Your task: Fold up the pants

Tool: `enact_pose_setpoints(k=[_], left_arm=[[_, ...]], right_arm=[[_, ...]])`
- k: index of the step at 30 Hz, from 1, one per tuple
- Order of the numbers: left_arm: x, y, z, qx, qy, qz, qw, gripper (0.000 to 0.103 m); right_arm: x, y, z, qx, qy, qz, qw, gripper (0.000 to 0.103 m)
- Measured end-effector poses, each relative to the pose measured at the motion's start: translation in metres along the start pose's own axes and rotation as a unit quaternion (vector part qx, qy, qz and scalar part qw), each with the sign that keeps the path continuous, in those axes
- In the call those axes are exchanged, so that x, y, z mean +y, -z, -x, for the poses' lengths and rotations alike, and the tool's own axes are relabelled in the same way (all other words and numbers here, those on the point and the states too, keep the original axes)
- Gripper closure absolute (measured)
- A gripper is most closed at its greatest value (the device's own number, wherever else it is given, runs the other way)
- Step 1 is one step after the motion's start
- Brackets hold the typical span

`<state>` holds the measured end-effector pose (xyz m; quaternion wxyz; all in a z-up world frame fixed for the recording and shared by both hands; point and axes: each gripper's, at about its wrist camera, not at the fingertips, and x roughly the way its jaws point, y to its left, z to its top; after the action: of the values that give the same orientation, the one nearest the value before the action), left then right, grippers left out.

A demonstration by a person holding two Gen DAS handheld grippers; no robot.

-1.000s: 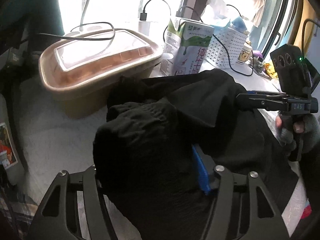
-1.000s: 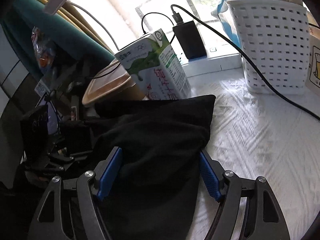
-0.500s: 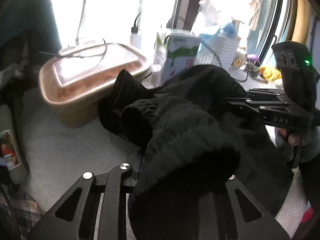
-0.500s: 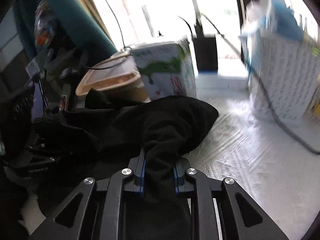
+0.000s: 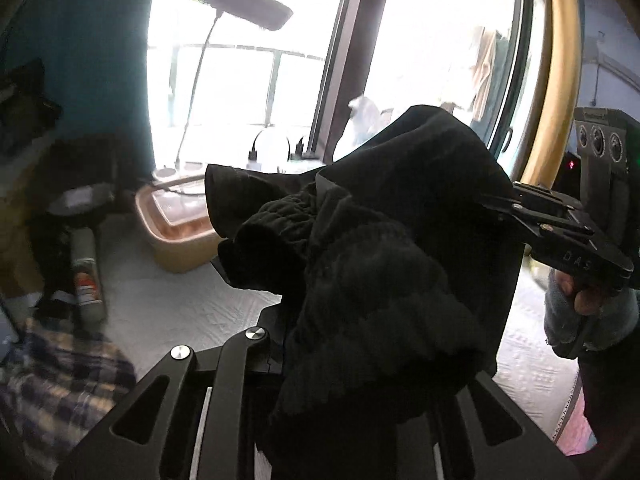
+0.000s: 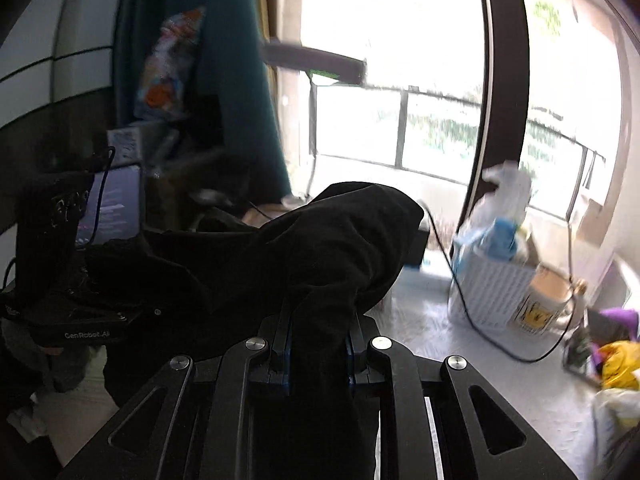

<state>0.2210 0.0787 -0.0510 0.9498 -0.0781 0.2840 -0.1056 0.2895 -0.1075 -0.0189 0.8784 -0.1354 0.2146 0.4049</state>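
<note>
The black pants [image 5: 380, 280] hang bunched in the air above the white table [image 5: 168, 312]. My left gripper [image 5: 320, 360] is shut on a thick ribbed fold, which hides its fingertips. In the right wrist view the pants [image 6: 320, 248] drape over my right gripper [image 6: 316, 344], whose blue pads pinch a fold of fabric. Fabric stretches between the two grippers. The right gripper [image 5: 500, 200] shows at the right of the left wrist view, held by a gloved hand [image 5: 580, 304]. The left gripper [image 6: 132, 312] shows at the left of the right wrist view.
A brown lidded container [image 5: 176, 224] and a spray can [image 5: 86, 276] stand on the table's left. Plaid cloth [image 5: 60, 368] lies near the front left. At the right are a white basket [image 6: 492, 292], a mug [image 6: 544, 304] and a black cable [image 6: 460, 292]. A desk lamp [image 5: 228, 0] hangs overhead.
Both grippers went from open around the pants to shut on the fabric. Both then rose and lifted the pants off the table, with the views now tilted toward the window.
</note>
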Motion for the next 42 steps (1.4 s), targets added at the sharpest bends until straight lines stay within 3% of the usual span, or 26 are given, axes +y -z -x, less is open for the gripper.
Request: enact_pose_setpoints(k=[6, 12, 17, 27, 34, 42], left_arm=[[-0.008, -0.003, 0.072, -0.059, -0.015, -0.01, 0.9981, 0.087], [-0.008, -0.005, 0.132, -0.093, -0.039, -0.02, 0.9947, 0.087], [0.011, 0.004, 0.17, -0.105, -0.067, -0.013, 0.9921, 0.087], [0.064, 0.042, 0.235, -0.085, -0.124, 0.009, 0.9887, 0.087], [0.113, 0.061, 0.21, -0.016, -0.13, 0.016, 0.9913, 0.087], [0.183, 0.08, 0.135, 0.073, -0.09, 0.037, 0.9926, 0.085]], right_arm=[[0.035, -0.022, 0.058, -0.059, 0.002, 0.038, 0.998, 0.085], [0.077, -0.047, 0.097, -0.107, -0.014, 0.068, 0.992, 0.085], [0.112, -0.058, 0.101, -0.123, -0.042, 0.085, 0.988, 0.085], [0.191, -0.058, 0.077, -0.109, -0.109, 0.068, 0.986, 0.085], [0.221, -0.037, 0.023, -0.062, -0.111, 0.014, 0.992, 0.085], [0.215, 0.002, -0.072, 0.018, -0.086, -0.04, 0.995, 0.085]])
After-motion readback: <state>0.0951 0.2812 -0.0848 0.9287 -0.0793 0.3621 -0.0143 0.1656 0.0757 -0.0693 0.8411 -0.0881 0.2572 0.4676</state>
